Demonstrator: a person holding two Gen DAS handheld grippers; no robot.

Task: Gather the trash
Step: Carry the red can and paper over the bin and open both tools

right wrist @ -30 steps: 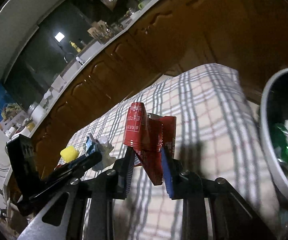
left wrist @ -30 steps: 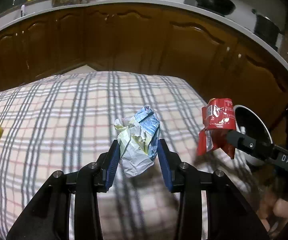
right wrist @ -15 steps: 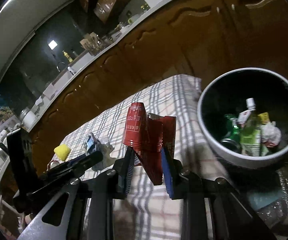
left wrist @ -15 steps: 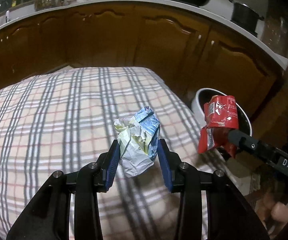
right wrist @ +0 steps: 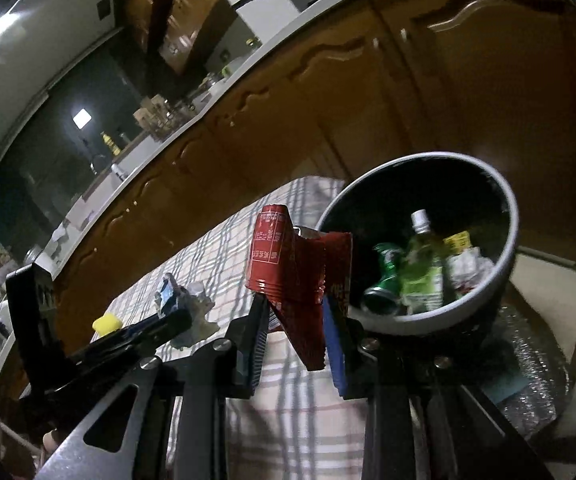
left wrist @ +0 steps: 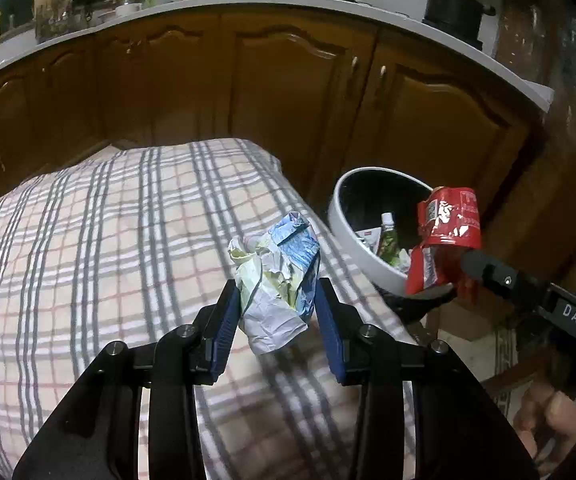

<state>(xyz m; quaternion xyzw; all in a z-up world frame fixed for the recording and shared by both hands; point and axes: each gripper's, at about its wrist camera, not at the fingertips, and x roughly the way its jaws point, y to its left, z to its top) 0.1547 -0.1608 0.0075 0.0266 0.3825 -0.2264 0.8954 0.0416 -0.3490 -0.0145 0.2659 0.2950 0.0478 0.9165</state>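
Note:
My left gripper (left wrist: pixel 276 306) is shut on a crumpled white, blue and yellow paper wad (left wrist: pixel 278 276) and holds it above the checked tablecloth (left wrist: pixel 108 240) near the table's right edge. My right gripper (right wrist: pixel 293 312) is shut on a crushed red wrapper (right wrist: pixel 288 268), also seen in the left wrist view (left wrist: pixel 443 236), just left of the bin. The round white bin (right wrist: pixel 503 256) with a black inside stands beside the table and holds a green bottle (right wrist: pixel 419 268), a green can and paper. The bin also shows in the left wrist view (left wrist: pixel 351 236).
Brown kitchen cabinets (left wrist: pixel 288 92) under a white counter run behind the table and bin. A yellow object (right wrist: pixel 106 323) lies far back on the tablecloth. Pots stand on the counter (left wrist: pixel 453 10). The floor shows right of the table.
Both grippers have moved right with their trash. The bin has come into fuller view and now sits close to the red wrapper. Both grips are unchanged.

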